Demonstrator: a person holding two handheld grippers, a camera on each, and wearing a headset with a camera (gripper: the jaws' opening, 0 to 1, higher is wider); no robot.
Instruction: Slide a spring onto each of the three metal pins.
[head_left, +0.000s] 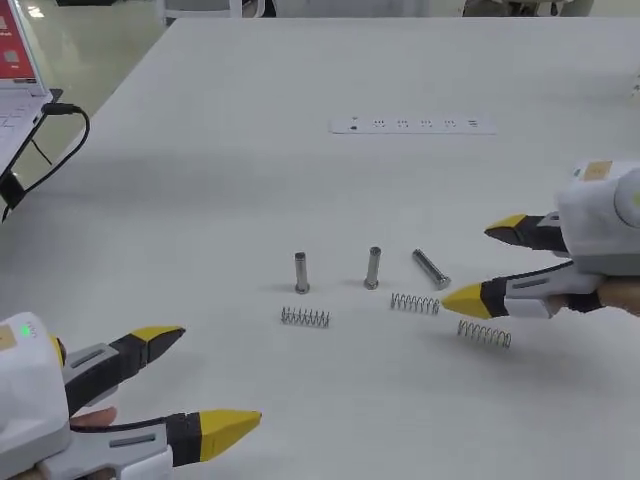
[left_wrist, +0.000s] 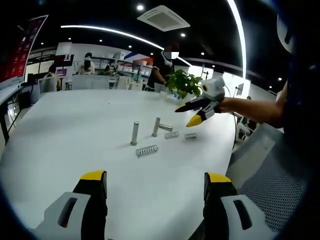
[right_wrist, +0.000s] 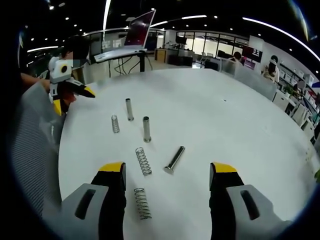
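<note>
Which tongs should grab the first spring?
Right. The right tongs are open, with the middle spring beside their lower tip and the far-right spring just below it. The left tongs, also open, sit farther from the left spring.

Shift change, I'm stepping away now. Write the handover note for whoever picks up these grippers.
Left gripper: open, empty, apart from the parts.
Right gripper: open, empty, beside the middle spring and right spring.
Left pin and middle pin stand upright; right pin lies flat. Left spring lies in front of the left pin.
Done: nothing, all pins bare.
Left: all three springs onto the pins.
</note>
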